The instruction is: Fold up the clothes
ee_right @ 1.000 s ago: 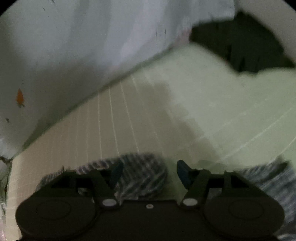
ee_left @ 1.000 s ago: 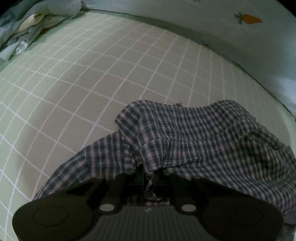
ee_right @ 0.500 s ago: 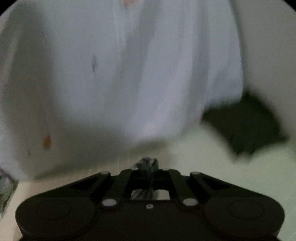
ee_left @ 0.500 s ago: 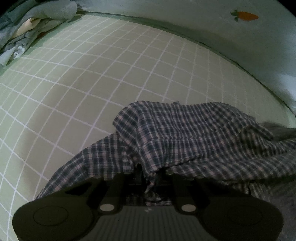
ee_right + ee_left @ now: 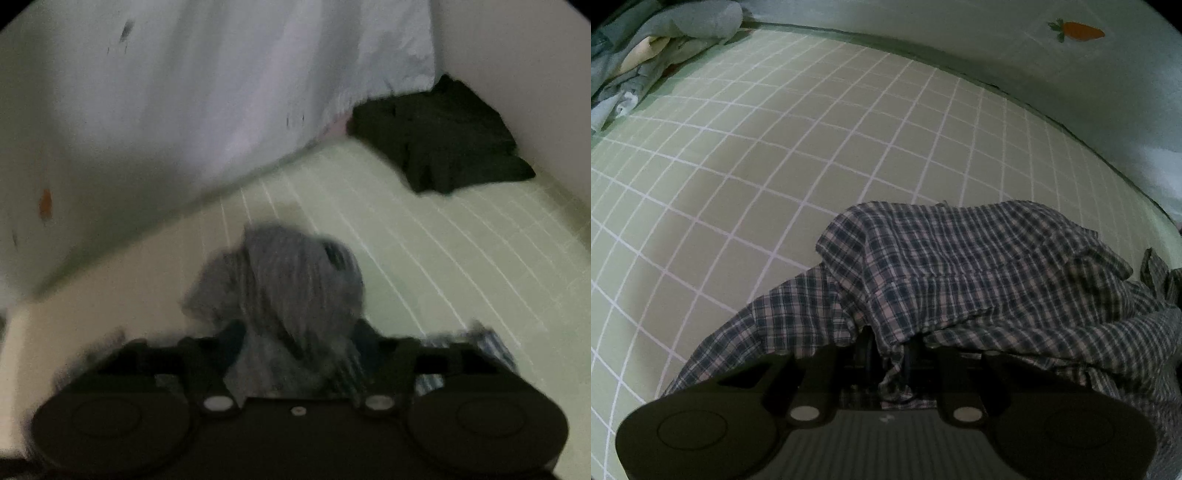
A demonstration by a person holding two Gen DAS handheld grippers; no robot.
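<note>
Two grippers pinch one plaid shirt [image 5: 960, 269]: left gripper [image 5: 886, 354] clenched on a fold at six o'clock, right gripper [image 5: 295, 350] on a blurred bunch. Shirt drapes over the gridded sheet [image 5: 775, 147]; dark clothes [image 5: 439, 147] lie at one o'clock.

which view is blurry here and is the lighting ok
Right wrist view: motion-blurred, the plaid shirt in the right gripper smeared grey. Left wrist view: sharp but dim, checks crisp at the left gripper, grid sheet lines bent by the fisheye.
</note>
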